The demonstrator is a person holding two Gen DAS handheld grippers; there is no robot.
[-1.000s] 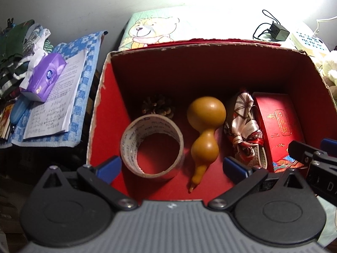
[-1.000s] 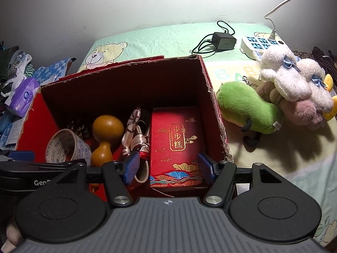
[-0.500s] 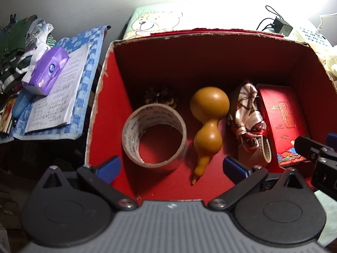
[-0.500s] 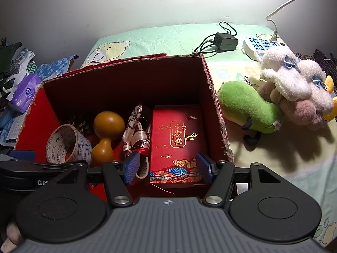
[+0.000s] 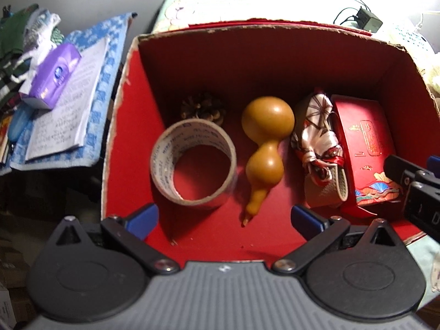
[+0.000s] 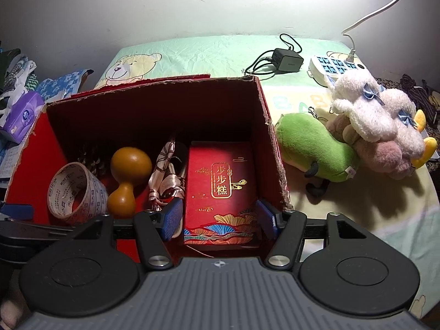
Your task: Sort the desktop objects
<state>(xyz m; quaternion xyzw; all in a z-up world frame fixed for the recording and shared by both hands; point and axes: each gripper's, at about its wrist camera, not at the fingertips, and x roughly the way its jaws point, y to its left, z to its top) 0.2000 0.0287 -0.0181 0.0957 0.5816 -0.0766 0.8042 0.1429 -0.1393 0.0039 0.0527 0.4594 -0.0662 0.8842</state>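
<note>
A red cardboard box (image 5: 121, 126) stands open on the bed. On its floor lie a tape roll (image 5: 162, 165), a brown gourd (image 5: 266, 126), a pine cone (image 5: 203, 107), a patterned scarf (image 5: 316, 132) and a red gift box (image 5: 363, 137). My left gripper (image 5: 224, 218) hangs open over the near rim, in front of the tape roll and gourd. My right gripper (image 6: 219, 218) is open too. Its blue fingertips (image 6: 173, 217) stand either side of the gift box's (image 6: 220, 181) near end, and I see no press on it. It also shows as the right gripper (image 5: 412, 167) at the box's right side.
A green plush toy (image 6: 316, 148) and a white and pink plush toy (image 6: 376, 126) lie right of the box. A charger (image 6: 287, 60) and power strip (image 6: 335, 66) sit behind. Left of the box are a purple tissue pack (image 5: 55, 74) and a notebook (image 5: 63, 115).
The left view has tipped further down, so the box fills more of its picture. The right gripper and the things in the box have stayed put.
</note>
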